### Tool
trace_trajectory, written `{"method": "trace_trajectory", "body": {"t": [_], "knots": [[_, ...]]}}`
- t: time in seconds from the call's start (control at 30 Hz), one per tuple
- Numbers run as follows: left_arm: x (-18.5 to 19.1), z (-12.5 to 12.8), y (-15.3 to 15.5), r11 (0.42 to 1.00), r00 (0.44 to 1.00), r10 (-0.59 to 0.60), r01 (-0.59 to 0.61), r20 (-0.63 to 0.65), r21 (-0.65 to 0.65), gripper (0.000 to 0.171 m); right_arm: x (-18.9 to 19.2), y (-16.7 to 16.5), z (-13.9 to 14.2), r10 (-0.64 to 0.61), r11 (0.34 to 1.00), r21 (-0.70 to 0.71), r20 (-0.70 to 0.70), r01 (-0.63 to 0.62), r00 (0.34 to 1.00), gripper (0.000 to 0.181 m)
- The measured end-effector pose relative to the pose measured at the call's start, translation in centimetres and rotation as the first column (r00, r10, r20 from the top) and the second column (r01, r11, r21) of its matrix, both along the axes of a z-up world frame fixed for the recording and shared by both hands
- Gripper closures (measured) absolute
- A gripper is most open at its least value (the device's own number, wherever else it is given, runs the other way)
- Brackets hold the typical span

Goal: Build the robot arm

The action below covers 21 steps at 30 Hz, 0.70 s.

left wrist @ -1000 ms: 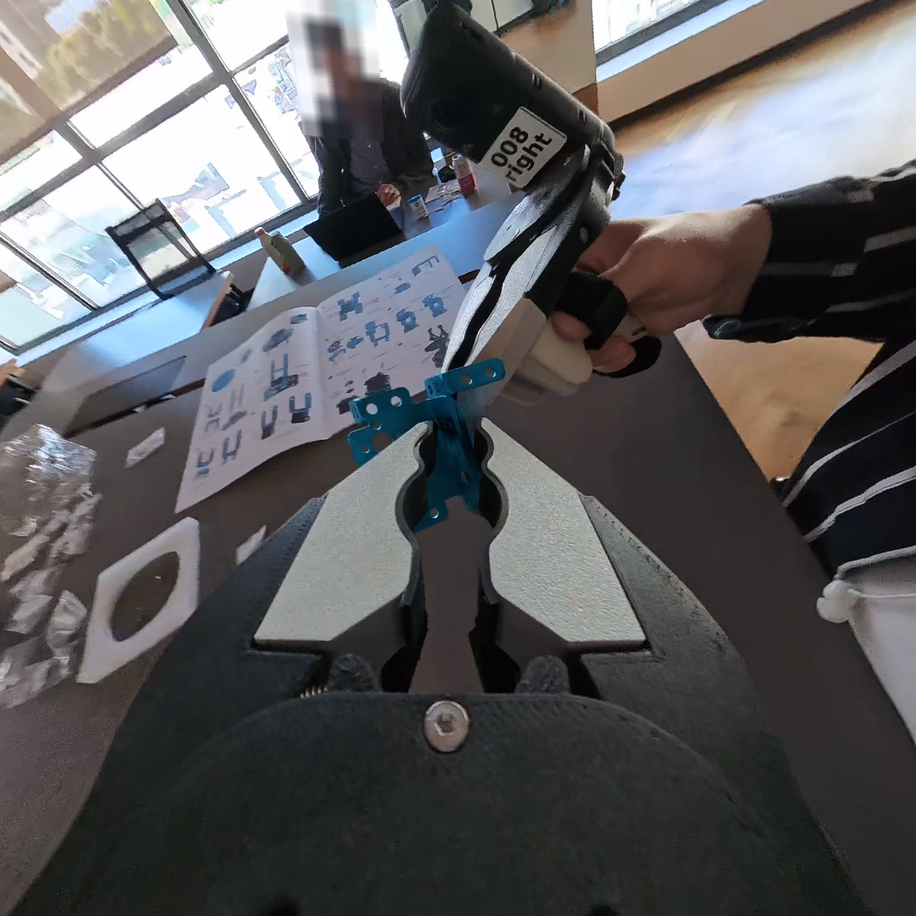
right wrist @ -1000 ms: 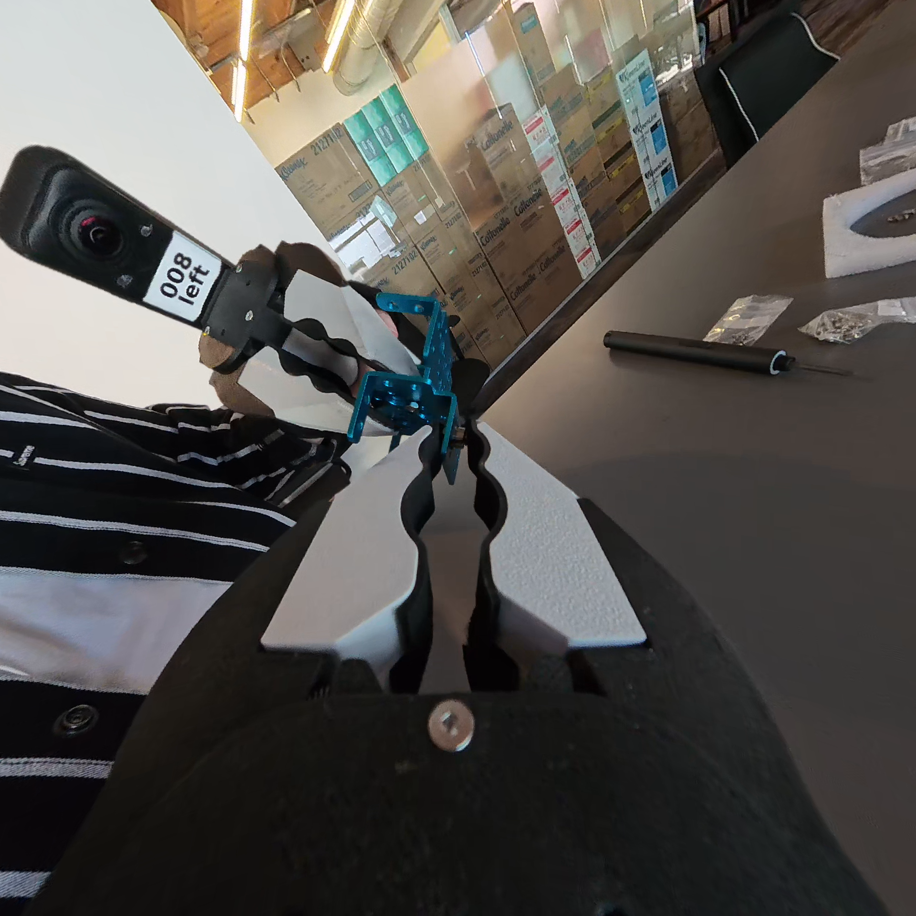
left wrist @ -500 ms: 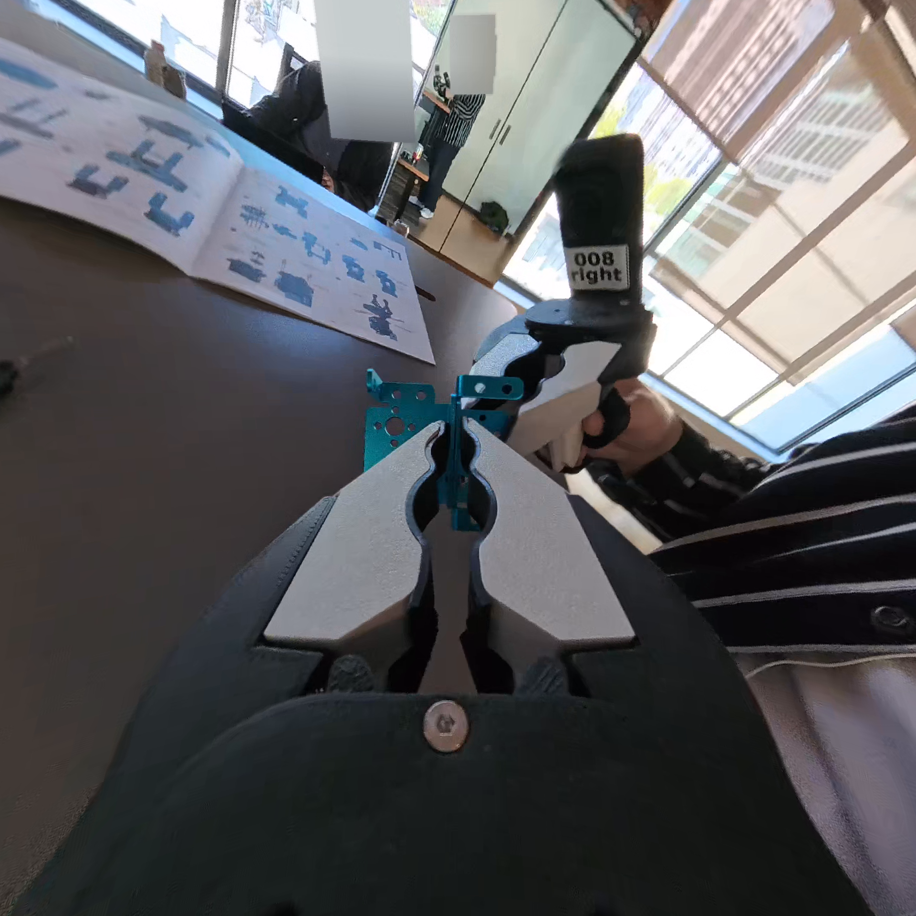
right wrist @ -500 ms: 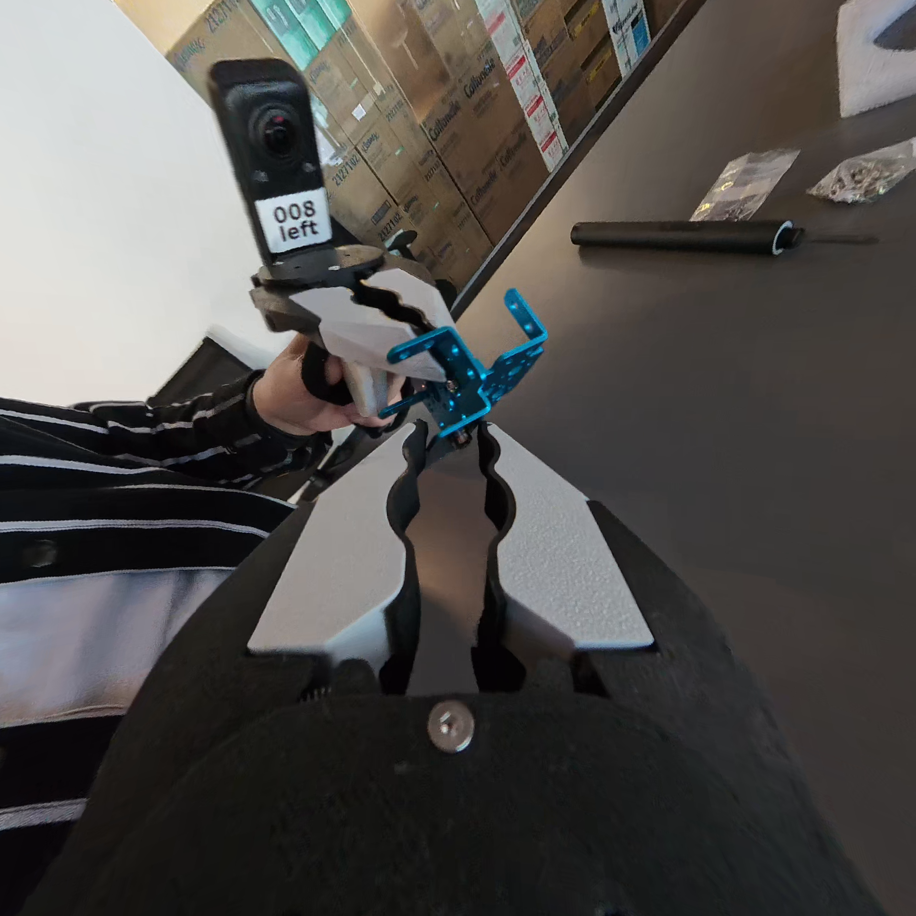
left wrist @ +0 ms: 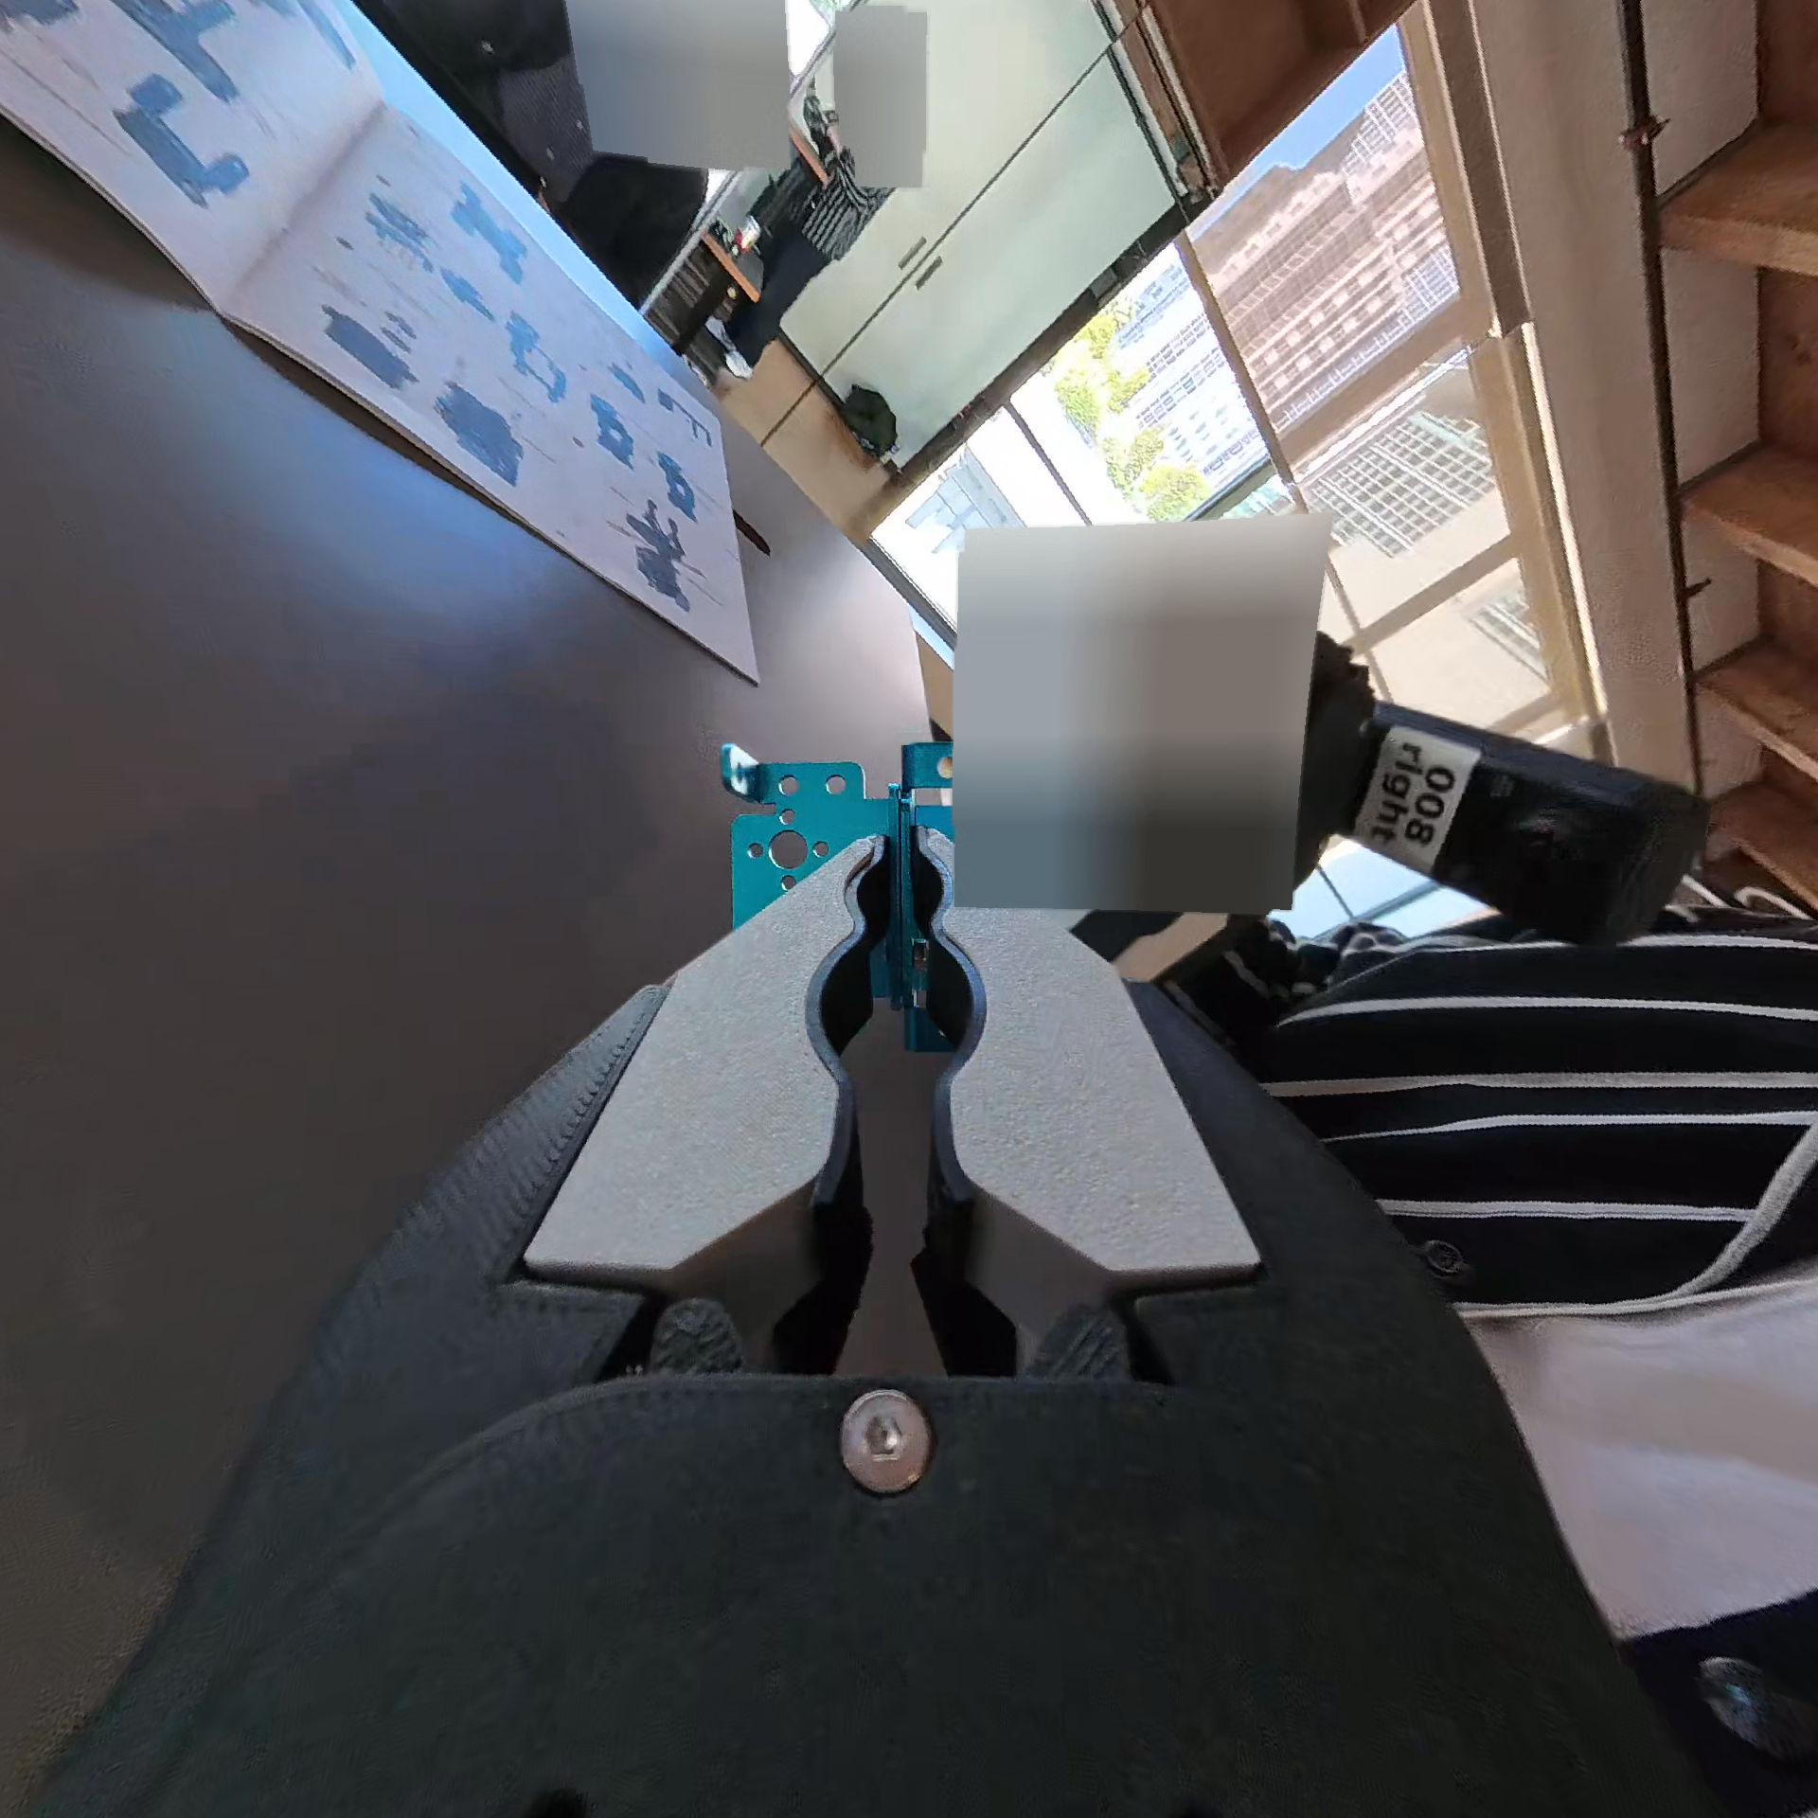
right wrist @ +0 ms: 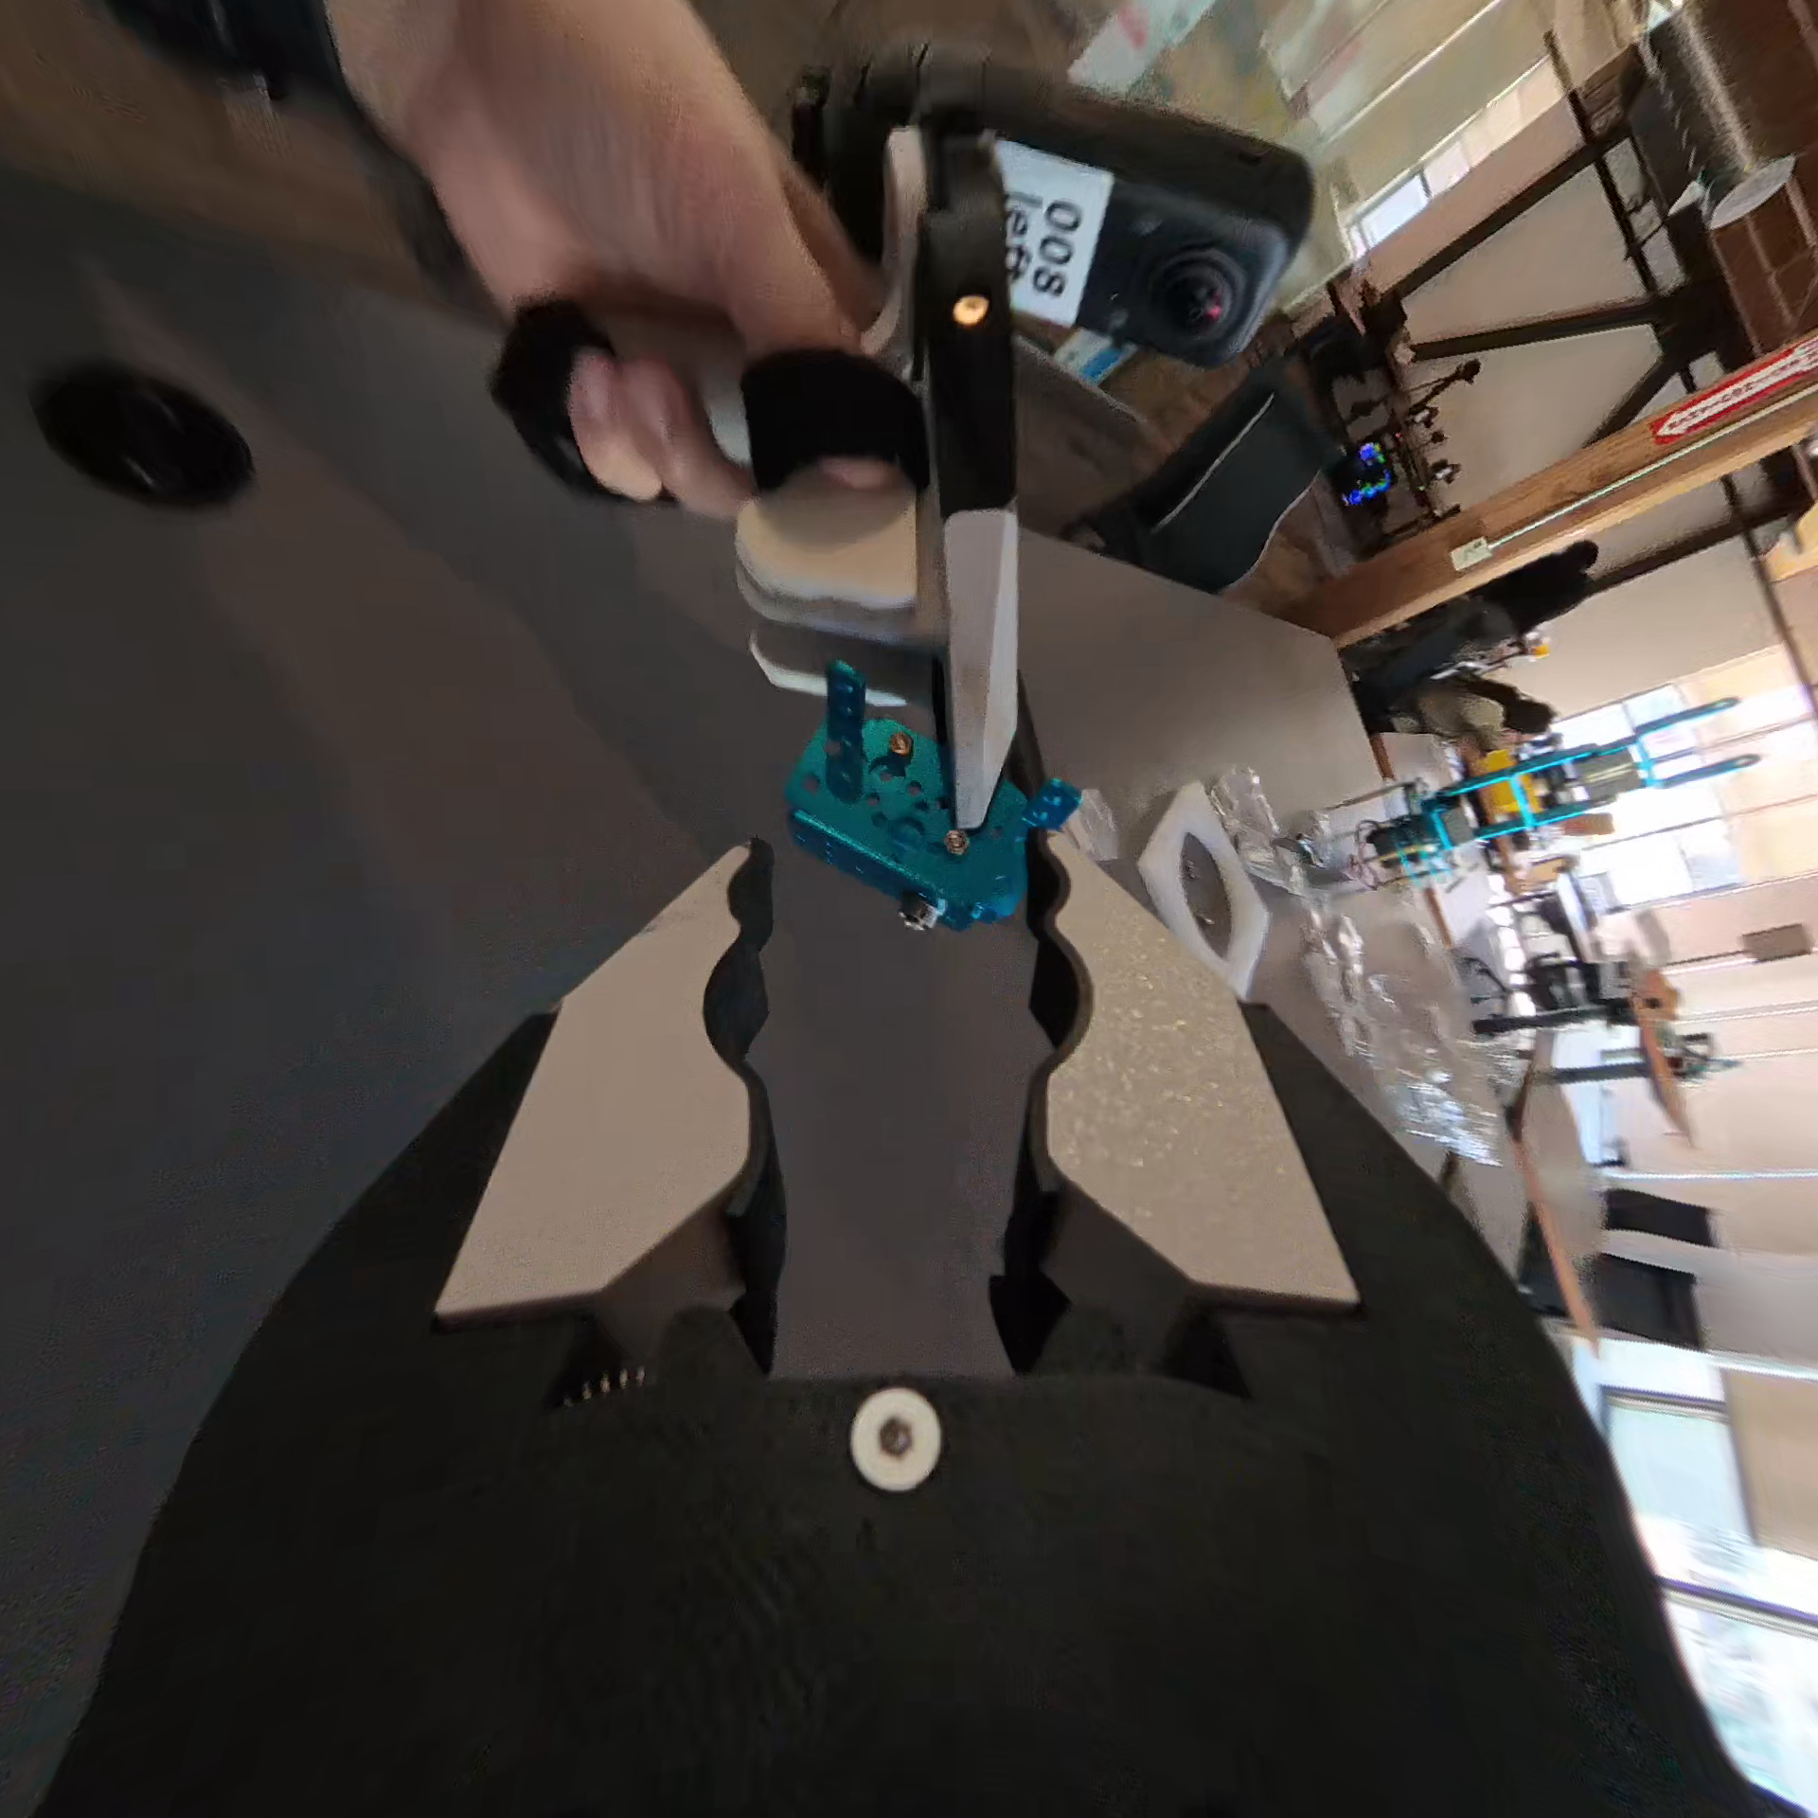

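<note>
A blue metal bracket assembly with holes and small screws is held above the dark table. My left gripper is shut on its thin middle plate. In the right wrist view the left gripper comes down edge-on from a hand and pinches the bracket from above. My right gripper is open and empty, and the bracket sits just past its tips, close to the right-hand finger. In the left wrist view only the right gripper's black camera body shows beside a blurred patch.
An open booklet with blue pictures lies on the table at the far left. A white foam piece and clear plastic bags lie to the right. A round hole is in the tabletop. People stand far off. My left and right fingertips are right by each other.
My right gripper has opened and let go of the bracket, which the left gripper alone holds now. Both grippers have turned, and the left one stands above the bracket in the right wrist view.
</note>
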<state>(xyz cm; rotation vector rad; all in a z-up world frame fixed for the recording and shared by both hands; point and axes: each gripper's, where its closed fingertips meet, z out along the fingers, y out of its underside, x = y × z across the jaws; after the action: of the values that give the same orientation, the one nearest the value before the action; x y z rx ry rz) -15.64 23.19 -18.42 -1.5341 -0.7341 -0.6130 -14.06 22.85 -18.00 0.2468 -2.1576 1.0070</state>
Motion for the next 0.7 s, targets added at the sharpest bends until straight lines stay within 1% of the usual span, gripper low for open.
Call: {"method": "trace_trajectory", "body": {"t": [0.03, 0.1, 0.13, 0.2, 0.33, 0.5, 0.7], "knots": [[0.17, 0.06, 0.12, 1.0, 1.0, -0.011, 0.011, 0.012, -0.001, 0.17, 0.03, -0.08, -0.21, 0.01, 1.0, 0.026, 0.002, -0.01, 1.0, 0.129], [0.42, 0.15, 0.26, 1.0, 0.999, -0.024, 0.024, 0.039, -0.002, 0.17, 0.28, -0.32, -0.37, 0.027, 0.999, 0.021, 0.053, -0.028, 0.998, 0.136], [0.51, 0.23, 0.31, 1.0, 0.998, -0.028, 0.028, 0.051, 0.001, 0.17, 0.16, -0.24, -0.55, 0.02, 0.999, 0.024, 0.076, -0.021, 0.997, 0.14], [0.65, 0.27, 0.35, 0.999, 0.997, -0.034, 0.034, 0.068, 0.0, 0.17, -0.33, -0.03, -0.7, -0.01, 1.0, 0.025, 0.099, 0.008, 0.995, 0.141], [0.67, 0.37, 0.22, 0.999, 0.995, -0.036, 0.035, 0.09, 0.006, 0.17, -0.08, -0.3, -0.62, 0.012, 1.0, 0.007, 0.098, -0.012, 0.995, 0.147], [0.53, 0.24, 0.2, 1.0, 0.993, -0.03, 0.03, 0.112, 0.003, 0.17, -0.22, -0.19, -0.56, -0.001, 1.0, -0.011, 0.155, 0.003, 0.988, 0.152], [0.42, 0.14, 0.19, 1.0, 0.994, -0.023, 0.024, 0.109, -0.006, 0.169, -0.12, -0.08, -0.71, 0.003, 1.0, 0.007, 0.141, -0.004, 0.99, 0.161]]}}
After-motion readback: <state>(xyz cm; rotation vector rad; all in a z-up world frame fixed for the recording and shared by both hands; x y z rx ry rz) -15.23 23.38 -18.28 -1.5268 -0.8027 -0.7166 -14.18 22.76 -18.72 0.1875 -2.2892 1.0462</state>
